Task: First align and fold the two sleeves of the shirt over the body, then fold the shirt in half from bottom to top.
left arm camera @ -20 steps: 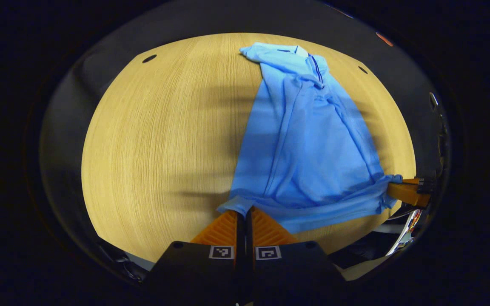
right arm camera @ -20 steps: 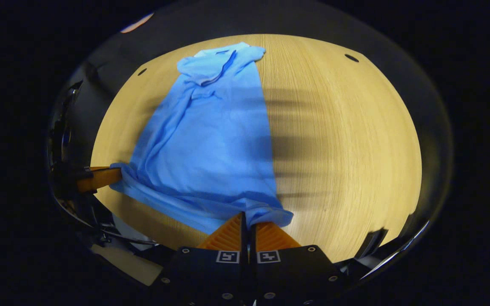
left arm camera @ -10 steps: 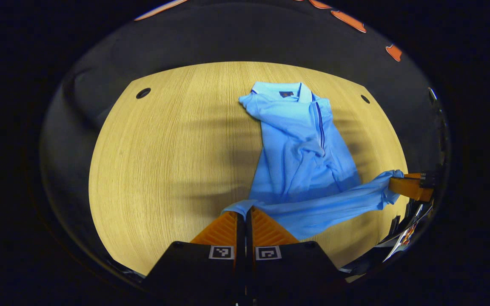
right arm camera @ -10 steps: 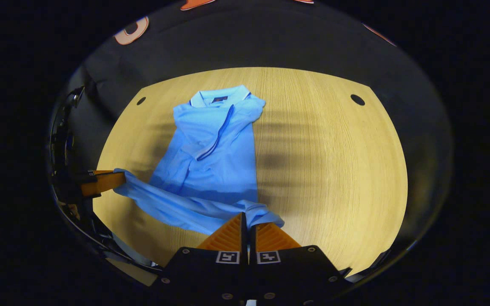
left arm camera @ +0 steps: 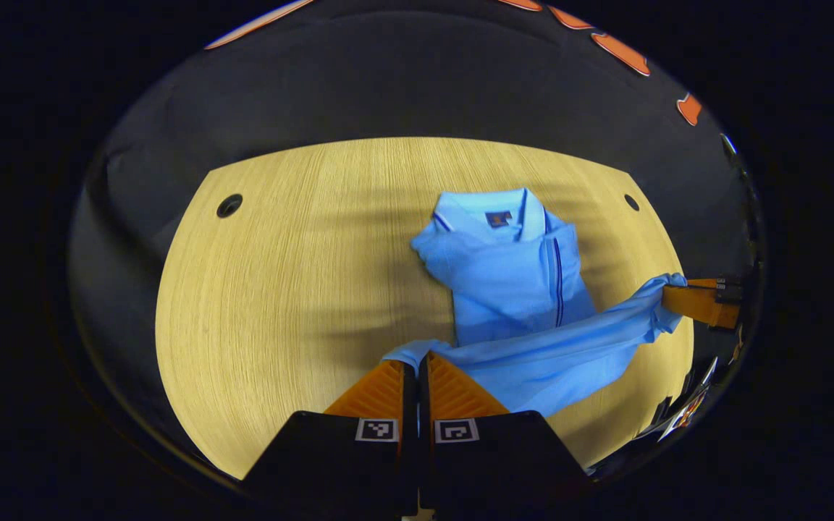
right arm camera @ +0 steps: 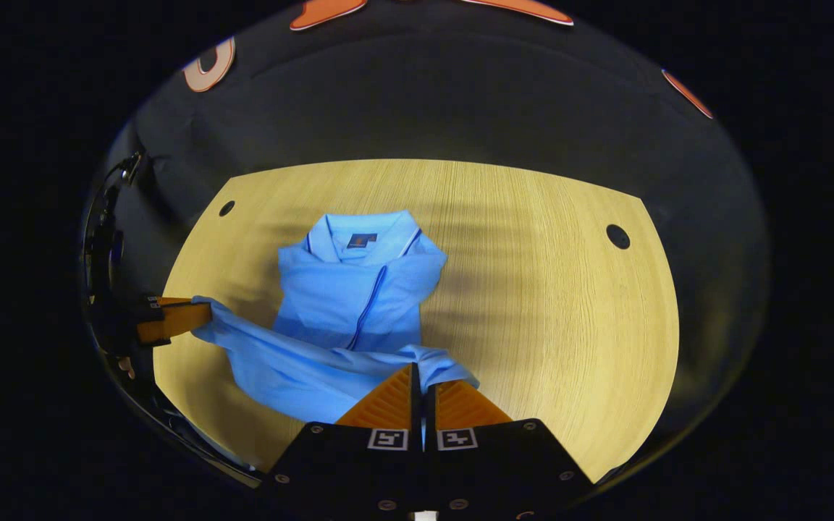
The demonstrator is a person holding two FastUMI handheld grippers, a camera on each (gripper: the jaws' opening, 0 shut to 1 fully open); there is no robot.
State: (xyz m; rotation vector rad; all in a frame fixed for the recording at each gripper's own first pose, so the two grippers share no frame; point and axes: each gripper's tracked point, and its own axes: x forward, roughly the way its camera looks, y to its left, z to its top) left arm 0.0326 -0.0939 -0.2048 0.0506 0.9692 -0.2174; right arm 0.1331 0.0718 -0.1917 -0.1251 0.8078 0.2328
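A light blue polo shirt (left arm camera: 515, 282) lies on the wooden table (left arm camera: 279, 275), collar at the far end, sleeves folded over its body. Its bottom hem is lifted off the table and stretched between both grippers. My left gripper (left arm camera: 415, 360) is shut on one hem corner. The right gripper (left arm camera: 670, 298) shows at the right of the left gripper view, holding the other corner. In the right gripper view the shirt (right arm camera: 359, 289) lies left of centre, my right gripper (right arm camera: 420, 369) is shut on its hem corner, and the left gripper (right arm camera: 203, 312) shows at the left.
The round-cornered table (right arm camera: 547, 289) has small dark holes near its far corners (right arm camera: 617, 236) (left arm camera: 229, 205). Black cloth walls stand behind it. Bare wood lies on the outer side of the shirt in each view.
Both grippers have risen and moved toward the collar, carrying the hem up over the shirt's lower half. The shirt's visible body has grown shorter.
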